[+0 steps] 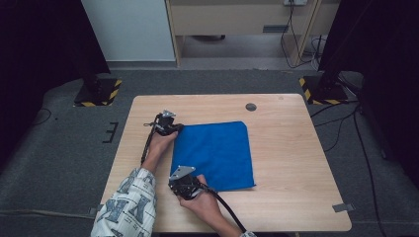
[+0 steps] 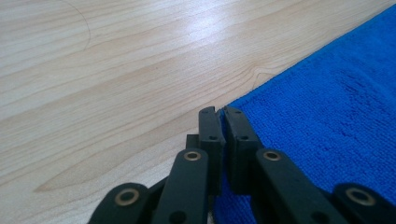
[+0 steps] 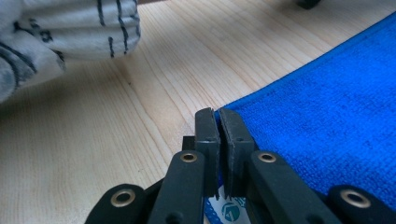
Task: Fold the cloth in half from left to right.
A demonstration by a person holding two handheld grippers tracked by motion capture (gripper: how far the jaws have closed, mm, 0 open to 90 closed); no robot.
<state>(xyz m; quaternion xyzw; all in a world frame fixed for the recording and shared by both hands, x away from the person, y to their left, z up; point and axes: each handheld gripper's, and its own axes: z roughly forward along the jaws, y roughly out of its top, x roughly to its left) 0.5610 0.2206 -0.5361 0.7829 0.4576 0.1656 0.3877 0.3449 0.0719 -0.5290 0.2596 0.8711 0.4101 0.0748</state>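
On the wooden worktop (image 1: 286, 148) the blue cloth (image 1: 217, 153) lies flat near the middle, with the left gripper (image 2: 218, 112) clamped on its far left corner and the right gripper (image 3: 215, 113) clamped on its near left corner. Both holds look thin, right at the hem! If the hands lift unevenly, I'd say a corner could slip free and the cloth would sag or bunch.
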